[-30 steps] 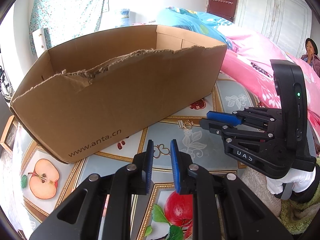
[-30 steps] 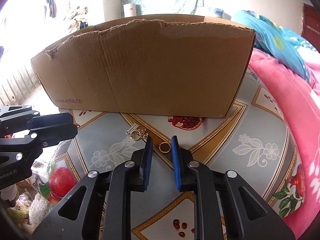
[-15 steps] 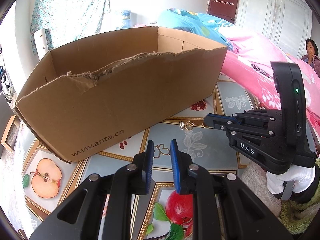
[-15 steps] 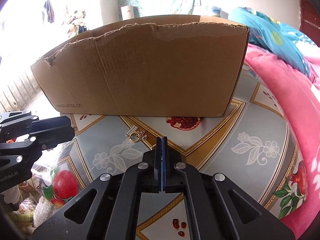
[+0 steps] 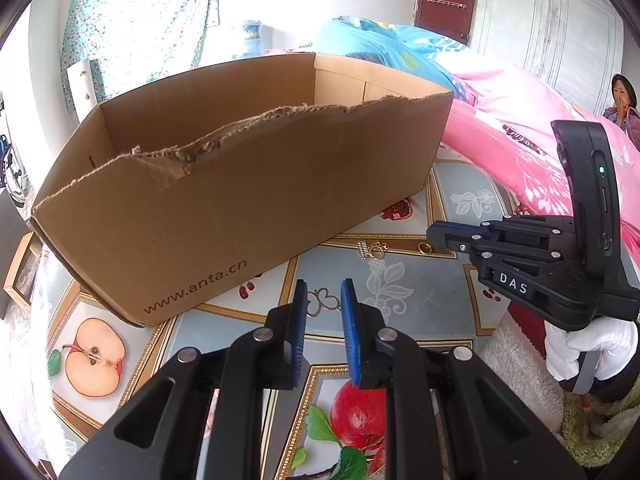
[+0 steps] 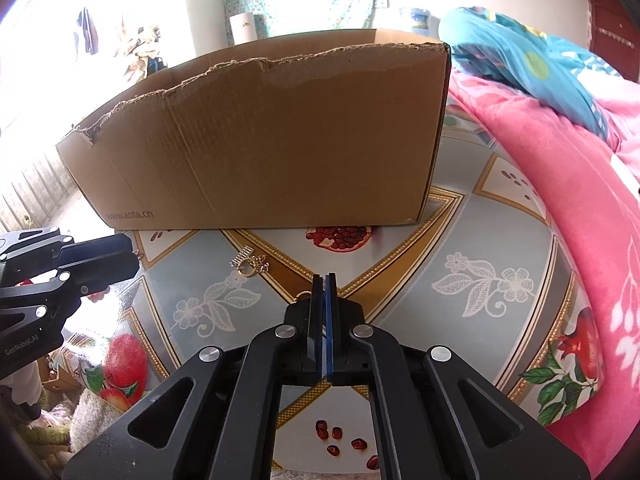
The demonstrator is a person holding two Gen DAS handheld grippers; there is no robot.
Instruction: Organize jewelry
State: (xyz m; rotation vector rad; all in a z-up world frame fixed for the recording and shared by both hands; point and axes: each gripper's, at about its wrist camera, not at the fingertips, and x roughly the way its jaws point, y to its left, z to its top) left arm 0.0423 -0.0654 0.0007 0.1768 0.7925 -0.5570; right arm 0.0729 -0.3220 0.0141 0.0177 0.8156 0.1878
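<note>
Jaws on the right gripper (image 6: pixel 324 278) are pressing flat together, blue ribbed pads face to face. A thin gold ring (image 6: pixel 303 296) is peeking out against their left side; I cannot tell whether its edge is being pinched or only touched. From the left wrist view, that ring (image 5: pixel 425 247) is lying on the bench (image 5: pixel 452 308) right at the closed tips.

The left gripper (image 5: pixel 324 286) is hovering with its jaws a narrow gap apart, holding nothing. A looped gold ornament (image 5: pixel 322 300) is showing on the bench beyond the gap.

A small cluster of gold jewelry (image 6: pixel 248 265), a ring with a toothed bar and a beaded bit, is sitting near the box. The cardboard box (image 6: pixel 280 140), corrugated with a torn, ragged top edge, is standing on the glossy, fruit-and-flower printed bench cover. A fuzzy pink blanket (image 6: pixel 560 168) is draping along the right.
</note>
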